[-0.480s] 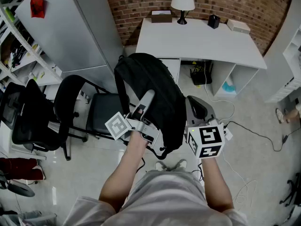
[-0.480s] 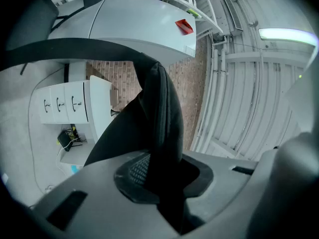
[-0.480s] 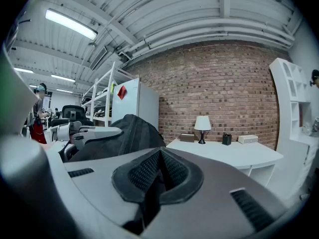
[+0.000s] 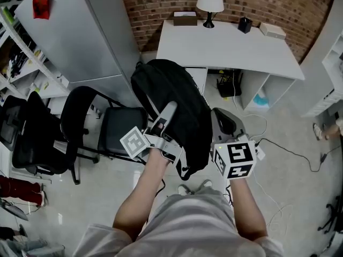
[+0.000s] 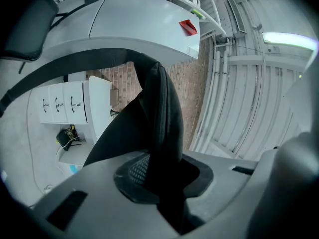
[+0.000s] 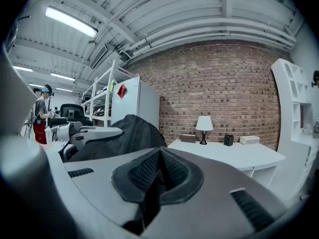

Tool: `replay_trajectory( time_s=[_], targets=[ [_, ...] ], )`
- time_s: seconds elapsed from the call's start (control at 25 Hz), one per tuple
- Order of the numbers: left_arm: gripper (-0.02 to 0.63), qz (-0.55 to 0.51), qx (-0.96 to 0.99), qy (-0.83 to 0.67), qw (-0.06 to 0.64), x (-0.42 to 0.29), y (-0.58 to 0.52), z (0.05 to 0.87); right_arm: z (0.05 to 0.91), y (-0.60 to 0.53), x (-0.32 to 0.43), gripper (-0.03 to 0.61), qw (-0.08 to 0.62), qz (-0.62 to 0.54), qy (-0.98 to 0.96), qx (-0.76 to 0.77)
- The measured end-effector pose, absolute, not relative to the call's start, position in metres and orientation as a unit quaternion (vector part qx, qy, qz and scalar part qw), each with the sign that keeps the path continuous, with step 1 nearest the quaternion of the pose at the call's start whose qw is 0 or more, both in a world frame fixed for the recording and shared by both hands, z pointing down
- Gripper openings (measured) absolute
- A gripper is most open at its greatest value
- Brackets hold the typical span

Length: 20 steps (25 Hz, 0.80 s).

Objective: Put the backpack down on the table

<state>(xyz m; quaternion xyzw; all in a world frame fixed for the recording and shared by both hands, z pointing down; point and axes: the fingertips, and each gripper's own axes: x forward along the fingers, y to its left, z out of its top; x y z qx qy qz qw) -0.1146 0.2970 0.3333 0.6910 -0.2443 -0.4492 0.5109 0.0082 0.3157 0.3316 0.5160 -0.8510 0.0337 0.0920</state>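
Note:
A black backpack (image 4: 177,106) hangs in the air in front of me, above the floor and short of the white table (image 4: 230,47). My left gripper (image 4: 169,108) is shut on one of its straps. In the left gripper view the black strap (image 5: 159,123) runs up from between the pads of that gripper (image 5: 157,176). To the right of the bag, my right gripper (image 4: 225,123) is shut, its pads (image 6: 172,171) together with nothing between them. The right gripper view shows the backpack (image 6: 129,133), the left gripper (image 6: 92,132) and the table (image 6: 224,153) ahead.
On the table's far edge stand a lamp (image 4: 209,1), a brown box (image 4: 184,18), a dark cup (image 4: 244,24) and a white box (image 4: 272,30). A black chair (image 4: 107,122) stands left of the bag beside a grey cabinet (image 4: 80,31). Cables (image 4: 289,149) lie on the floor.

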Motion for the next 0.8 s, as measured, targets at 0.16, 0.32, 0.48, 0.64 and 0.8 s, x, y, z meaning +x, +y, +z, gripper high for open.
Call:
replay_trajectory(
  time_s=[0.16,0.32,0.48,0.64,0.8],
  targets=[
    [0.063,-0.447,0.691,-0.242,0.513,-0.116,0.287,0.334,0.334,0.307,0.006,0.002,0.093,0.034,-0.85,0.517],
    [0.062,-0.446,0.692,-0.242,0.514,-0.114,0.272,0.335,0.335,0.292,0.009,0.002,0.089,0.034,-0.85,0.519],
    [0.062,-0.445,0.692,-0.244,0.514,-0.107,0.251,0.337,0.338,0.271,0.015,0.002,0.085,0.035,-0.851,0.518],
    [0.063,-0.447,0.691,-0.249,0.511,-0.098,0.224,0.338,0.34,0.242,0.027,0.002,0.084,0.035,-0.852,0.515],
    [0.063,-0.45,0.688,-0.255,0.509,-0.09,0.197,0.339,0.344,0.207,0.038,0.002,0.087,0.034,-0.855,0.511]
  ],
)
